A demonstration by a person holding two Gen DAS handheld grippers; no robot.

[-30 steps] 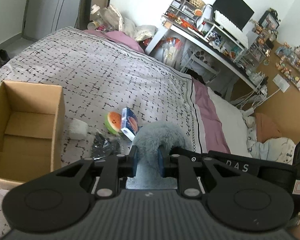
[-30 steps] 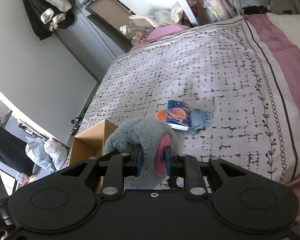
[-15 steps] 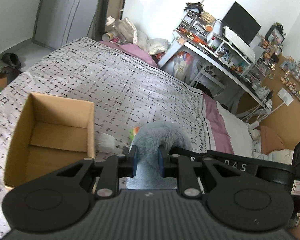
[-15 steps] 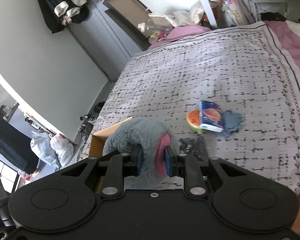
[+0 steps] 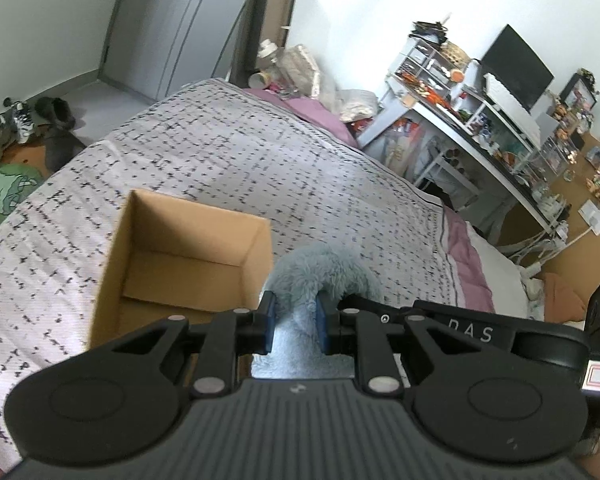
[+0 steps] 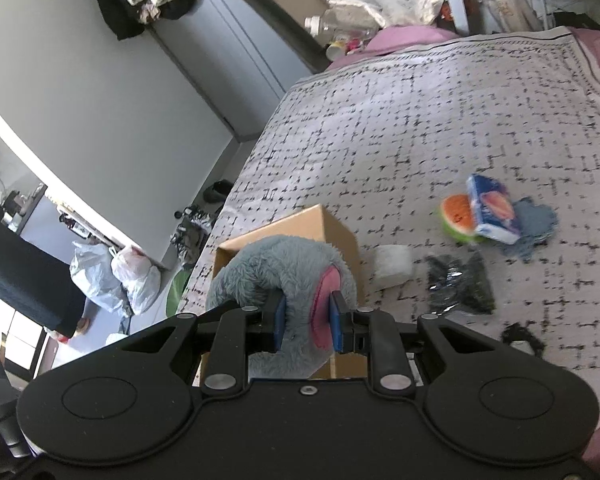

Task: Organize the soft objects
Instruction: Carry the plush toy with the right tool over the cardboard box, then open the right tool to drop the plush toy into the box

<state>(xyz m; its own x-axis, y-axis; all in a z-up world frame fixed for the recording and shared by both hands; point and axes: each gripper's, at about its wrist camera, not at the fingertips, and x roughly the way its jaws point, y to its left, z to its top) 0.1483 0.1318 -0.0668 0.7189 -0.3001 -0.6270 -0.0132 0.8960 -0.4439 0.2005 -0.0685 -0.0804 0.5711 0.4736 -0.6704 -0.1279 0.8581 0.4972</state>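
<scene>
Both grippers hold one fluffy grey plush toy. My left gripper (image 5: 296, 322) is shut on a grey furry part of the plush toy (image 5: 320, 272). My right gripper (image 6: 308, 322) is shut on another part of the plush toy (image 6: 276, 268), which has a pink patch. An open, empty cardboard box (image 5: 180, 264) sits on the bed, just left of the toy in the left wrist view. In the right wrist view the cardboard box (image 6: 332, 228) lies right behind the toy, mostly hidden by it.
On the patterned bedspread (image 6: 420, 128) lie a watermelon plush (image 6: 456, 216), a blue tissue pack (image 6: 494, 208), a blue-grey cloth (image 6: 536, 224), a white soft block (image 6: 392, 266) and black bags (image 6: 460, 284). A cluttered desk (image 5: 480, 112) stands beyond the bed.
Both grippers have carried the plush toy leftward towards the box. The box now sits nearer the view centre, and the small items have dropped out of the left wrist view.
</scene>
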